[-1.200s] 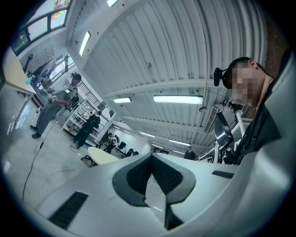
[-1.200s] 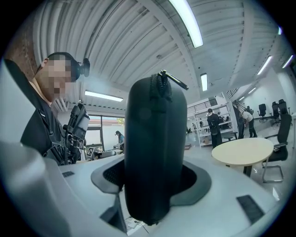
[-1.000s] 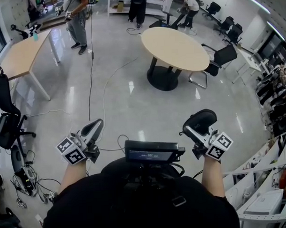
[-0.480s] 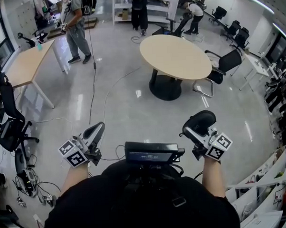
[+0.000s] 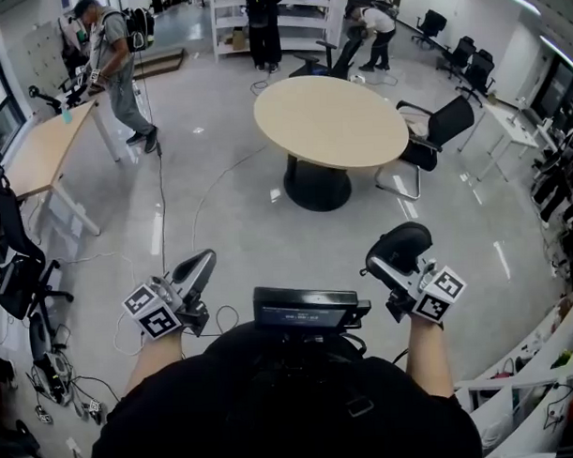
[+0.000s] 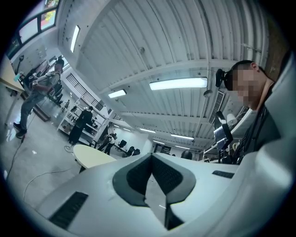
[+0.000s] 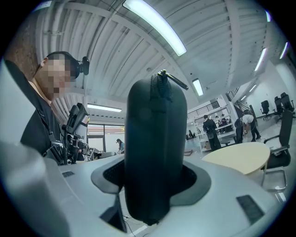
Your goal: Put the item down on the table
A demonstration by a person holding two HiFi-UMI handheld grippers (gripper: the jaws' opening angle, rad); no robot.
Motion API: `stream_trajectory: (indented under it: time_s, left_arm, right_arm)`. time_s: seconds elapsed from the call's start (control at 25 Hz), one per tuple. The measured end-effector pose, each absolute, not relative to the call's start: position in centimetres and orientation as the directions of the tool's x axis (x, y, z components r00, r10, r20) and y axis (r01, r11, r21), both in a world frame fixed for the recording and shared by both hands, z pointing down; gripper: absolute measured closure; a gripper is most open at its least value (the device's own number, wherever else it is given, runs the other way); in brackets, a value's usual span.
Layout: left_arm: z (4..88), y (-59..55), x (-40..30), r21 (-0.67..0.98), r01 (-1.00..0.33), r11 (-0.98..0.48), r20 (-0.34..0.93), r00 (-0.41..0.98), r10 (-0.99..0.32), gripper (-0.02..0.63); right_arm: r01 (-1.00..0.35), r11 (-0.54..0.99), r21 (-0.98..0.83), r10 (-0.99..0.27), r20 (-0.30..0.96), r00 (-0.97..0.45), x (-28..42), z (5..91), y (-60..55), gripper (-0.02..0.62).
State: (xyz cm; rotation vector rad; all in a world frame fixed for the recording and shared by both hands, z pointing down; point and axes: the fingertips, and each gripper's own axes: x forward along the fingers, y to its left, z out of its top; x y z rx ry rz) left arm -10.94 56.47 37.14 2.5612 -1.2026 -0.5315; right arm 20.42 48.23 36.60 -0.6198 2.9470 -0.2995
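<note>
The round table (image 5: pixel 330 119) has drifted left and nearer, yet sits well ahead of my right gripper (image 5: pixel 394 257), which clamps the black zip case (image 7: pixel 155 152) upright for carrying; my left gripper (image 5: pixel 199 263) is pinched together, empty.

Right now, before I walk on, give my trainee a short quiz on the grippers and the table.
1. True or false: the left gripper is shut with nothing between its jaws.
2. What does the right gripper hold? A: a black zipped case. B: a cup. C: nothing.
3. Yes or no: is the case over the round table yet?

Key: 1 true. 2 A. 3 no, the round table is still some way ahead of the person.
</note>
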Motion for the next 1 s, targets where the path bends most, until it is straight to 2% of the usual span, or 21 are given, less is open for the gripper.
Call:
stream_trajectory:
  time_s: [0.32,0.56,1.0]
  left_arm:
    - [37.9,50.4,-9.6,0.405,-0.638,-0.655,-0.194,0.640,-0.743,0.604]
    - [38.8,43.8,-11.7,0.410,-0.559,-0.721,-0.226,0.703,-0.674,0.604]
    - [37.4,32.5,-22.4,0.379,-0.505,-0.776,-0.254,0.749,-0.612,0.604]
  right_arm:
    - [-0.446,0.858,-0.254,-0.474,-0.059,-0.878,22.5,38.1,44.3,0.327]
    - [-0.527,0.817,-0.232,-0.549,-0.037,-0.835,20.5,38.1,40.4,0.327]
    - [-0.577,0.796,-0.184,-0.592,-0.042,-0.805,9.6,35.3,31.0,0.327]
